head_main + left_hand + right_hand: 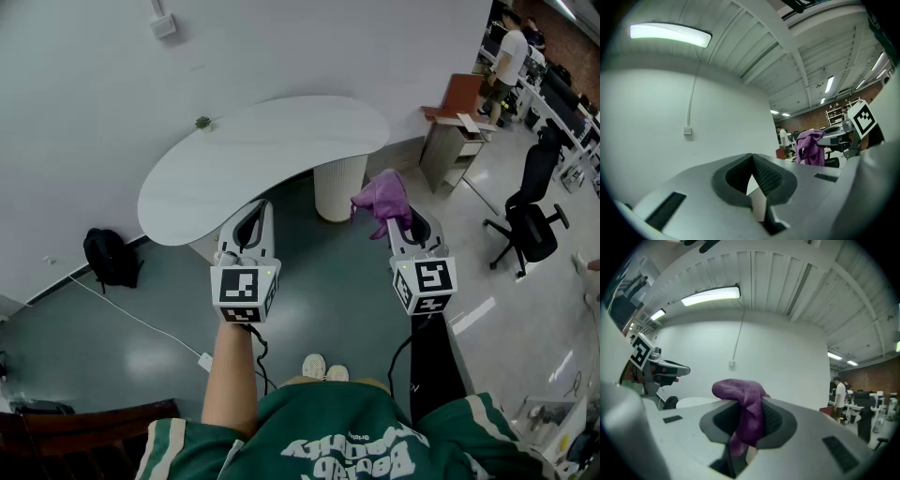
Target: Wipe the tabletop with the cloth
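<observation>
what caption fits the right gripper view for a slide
Right gripper shut on a purple cloth, white tabletop beyond.

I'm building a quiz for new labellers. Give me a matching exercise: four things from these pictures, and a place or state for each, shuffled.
1. cloth
2. left hand-held gripper
3. backpack
4. small green item

A. on the floor, left of the table
B. at the table's far edge
C. clamped in the right hand-held gripper
D. jaws together, empty

Pairs: 1-C, 2-D, 3-A, 4-B.
</observation>
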Demonstrator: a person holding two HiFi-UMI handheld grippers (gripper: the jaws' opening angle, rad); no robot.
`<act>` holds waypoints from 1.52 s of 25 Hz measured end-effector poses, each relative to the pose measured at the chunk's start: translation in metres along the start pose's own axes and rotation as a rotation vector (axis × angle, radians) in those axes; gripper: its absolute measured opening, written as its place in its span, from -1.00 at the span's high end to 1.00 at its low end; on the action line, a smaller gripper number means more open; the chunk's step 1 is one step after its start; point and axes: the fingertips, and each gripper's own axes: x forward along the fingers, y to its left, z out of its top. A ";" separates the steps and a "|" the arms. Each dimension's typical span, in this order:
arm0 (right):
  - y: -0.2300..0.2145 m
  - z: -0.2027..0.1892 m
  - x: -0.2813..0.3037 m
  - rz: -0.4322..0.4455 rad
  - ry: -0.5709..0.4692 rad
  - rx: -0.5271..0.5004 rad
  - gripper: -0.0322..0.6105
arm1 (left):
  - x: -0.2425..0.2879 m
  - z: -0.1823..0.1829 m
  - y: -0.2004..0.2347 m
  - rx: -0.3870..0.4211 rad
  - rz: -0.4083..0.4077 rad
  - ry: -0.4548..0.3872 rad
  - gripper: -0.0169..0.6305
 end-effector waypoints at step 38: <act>-0.166 -0.055 0.301 0.029 0.040 0.131 0.65 | 0.295 -0.024 0.050 0.041 0.079 0.047 0.96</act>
